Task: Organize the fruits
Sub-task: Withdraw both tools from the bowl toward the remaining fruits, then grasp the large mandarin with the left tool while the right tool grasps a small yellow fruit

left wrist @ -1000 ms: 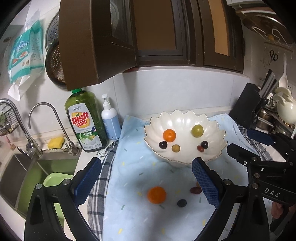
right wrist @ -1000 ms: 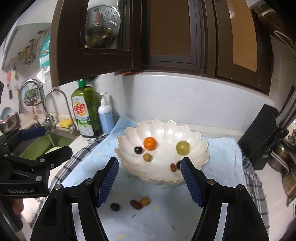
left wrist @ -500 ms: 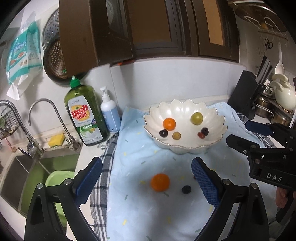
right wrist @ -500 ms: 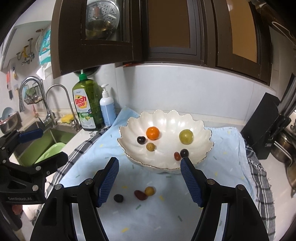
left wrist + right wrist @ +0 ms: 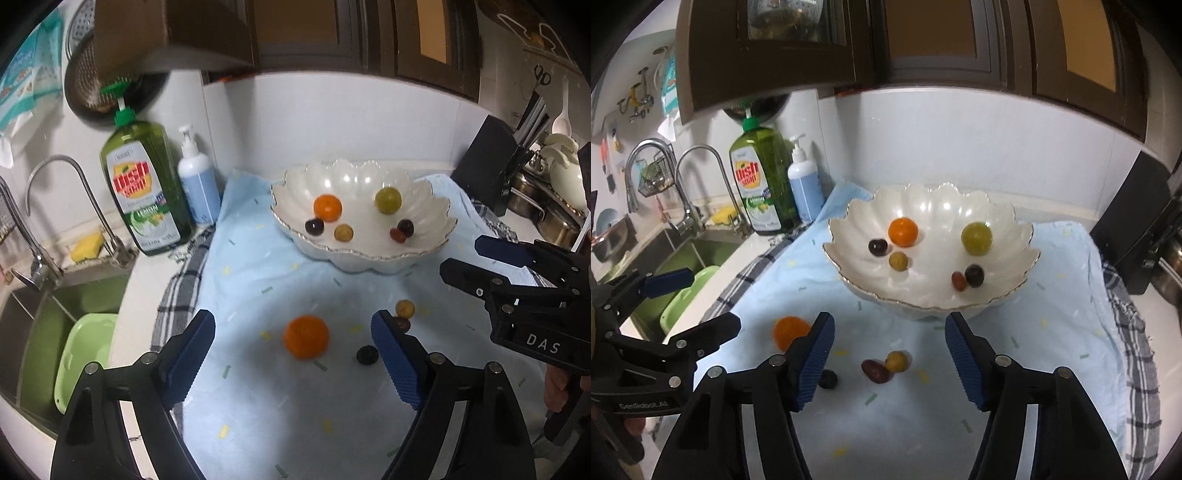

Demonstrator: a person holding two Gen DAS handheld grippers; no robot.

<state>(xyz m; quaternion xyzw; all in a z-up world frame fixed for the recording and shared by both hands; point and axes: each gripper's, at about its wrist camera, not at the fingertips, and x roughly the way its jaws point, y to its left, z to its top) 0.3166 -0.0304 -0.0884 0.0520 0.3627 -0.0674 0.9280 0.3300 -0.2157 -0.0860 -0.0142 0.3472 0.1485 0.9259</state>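
Now lower over the blue cloth (image 5: 258, 288): left gripper (image 5: 293, 338) closing around the loose orange (image 5: 306, 336), untouched; right gripper (image 5: 889, 341) closing, nothing gripped.

Both wrist views look down, near, sharing the bowl (image 5: 364, 254) (image 5: 931, 295).

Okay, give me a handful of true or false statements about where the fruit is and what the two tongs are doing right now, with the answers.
1. The white bowl holds six fruits. True.
2. The orange on the blue cloth is clamped in the left tongs. False: it lies free between closing jaws that do not touch it.
3. The right tongs carry a grape. False: they are empty, closing above the loose red grape.
4. The green dish soap bottle stands beside the sink. True.
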